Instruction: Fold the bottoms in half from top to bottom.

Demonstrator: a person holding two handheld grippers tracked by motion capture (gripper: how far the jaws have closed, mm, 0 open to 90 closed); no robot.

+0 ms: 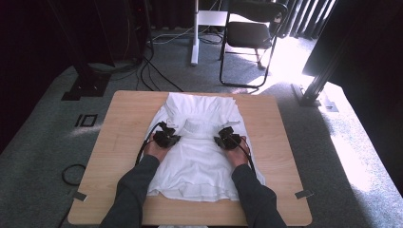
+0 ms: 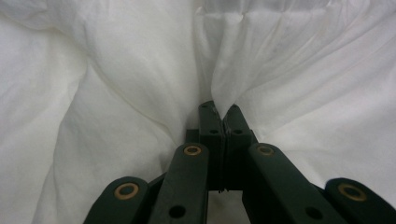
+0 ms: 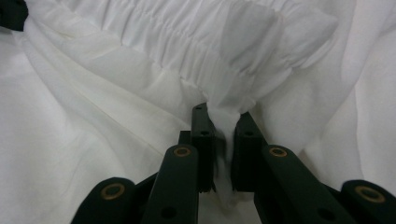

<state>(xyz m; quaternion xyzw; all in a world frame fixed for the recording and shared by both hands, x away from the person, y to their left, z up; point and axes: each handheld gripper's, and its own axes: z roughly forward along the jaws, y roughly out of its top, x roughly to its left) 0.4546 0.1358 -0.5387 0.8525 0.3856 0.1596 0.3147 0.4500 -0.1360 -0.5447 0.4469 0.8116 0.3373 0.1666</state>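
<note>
A white garment (image 1: 202, 142) lies spread on the wooden table (image 1: 123, 142). My left gripper (image 1: 167, 135) rests on its left half, jaws shut on a pinch of the white cloth (image 2: 140, 70), which rises from between the fingertips (image 2: 211, 114). My right gripper (image 1: 227, 136) sits on the right half, jaws shut on a thick fold of the same cloth (image 3: 224, 126) just below a gathered, elastic band (image 3: 196, 51). Both forearms in dark sleeves come in from the bottom of the high view.
A black folding chair (image 1: 252, 35) and a white stand leg (image 1: 195, 33) stand on the carpet beyond the table. Cables (image 1: 152, 71) run across the floor at the far left. Bare wood shows left and right of the garment.
</note>
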